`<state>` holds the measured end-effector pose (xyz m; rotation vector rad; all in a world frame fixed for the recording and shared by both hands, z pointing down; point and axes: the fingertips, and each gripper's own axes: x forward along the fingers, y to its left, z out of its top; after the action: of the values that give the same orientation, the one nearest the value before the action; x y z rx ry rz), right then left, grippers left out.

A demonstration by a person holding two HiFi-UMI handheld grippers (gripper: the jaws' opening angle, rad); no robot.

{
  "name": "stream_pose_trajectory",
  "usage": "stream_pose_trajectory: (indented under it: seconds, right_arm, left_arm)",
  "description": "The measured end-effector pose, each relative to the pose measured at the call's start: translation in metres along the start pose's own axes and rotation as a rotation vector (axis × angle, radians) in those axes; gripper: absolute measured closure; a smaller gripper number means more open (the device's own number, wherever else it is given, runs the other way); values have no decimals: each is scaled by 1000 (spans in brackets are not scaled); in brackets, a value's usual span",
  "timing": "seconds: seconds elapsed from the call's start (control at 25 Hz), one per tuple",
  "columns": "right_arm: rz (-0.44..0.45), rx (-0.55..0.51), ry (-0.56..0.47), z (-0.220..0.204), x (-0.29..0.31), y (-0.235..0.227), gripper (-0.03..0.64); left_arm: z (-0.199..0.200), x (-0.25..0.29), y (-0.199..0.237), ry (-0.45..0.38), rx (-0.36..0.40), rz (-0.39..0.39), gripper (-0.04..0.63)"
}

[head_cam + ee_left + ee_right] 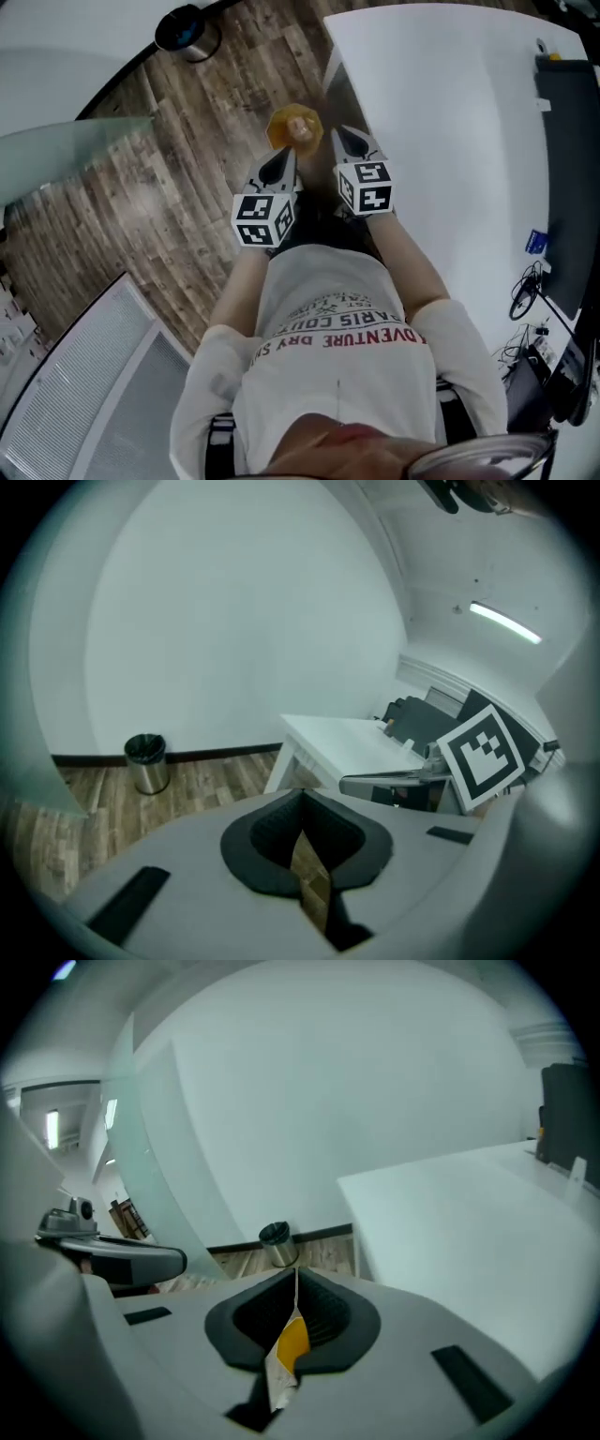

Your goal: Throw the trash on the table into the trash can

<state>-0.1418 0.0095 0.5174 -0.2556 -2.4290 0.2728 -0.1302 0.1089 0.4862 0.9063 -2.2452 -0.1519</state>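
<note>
Looks like an office room. Big white bench with black gear and tangled wires at one end, wood floor, plain white walls, a glass wall, a long light on the ceiling, a small shiny trash can by the wall.

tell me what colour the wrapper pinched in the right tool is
Orange-yellow with white, on the crumpled plastic wrapper; clearest in the right gripper view.

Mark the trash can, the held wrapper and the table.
trash can [277, 1252]: right gripper view, steel side.
wrapper [292, 1340]: right gripper view, yellow patch.
table [469, 1213]: right gripper view, bare white top.
</note>
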Motion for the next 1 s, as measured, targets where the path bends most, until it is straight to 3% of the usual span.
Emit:
stream_pose_trajectory:
  seconds: [0.16, 0.36, 0.64, 0.8, 1.0]
  right_arm:
    - [-115, 71, -142, 34, -95, -44, 583]
    - [-288, 104, -235, 35, -206, -95, 583]
    - [-677, 252, -380, -6, -361, -164, 583]
    - [-853, 345, -443, -36, -430, -175, 583]
    - [-1032, 417, -518, -61, -489, -159, 583]
  left_arm:
    - [39, 4, -85, -36, 149, -166, 572]
    - [61, 8, -198, -57, 236, -356, 572]
    - [64, 4, -359, -58, 431, -721, 572]
    - [50, -17, -423, -35, 542, -889, 572]
    - [38, -43, -467, -11, 631, -1040, 572]
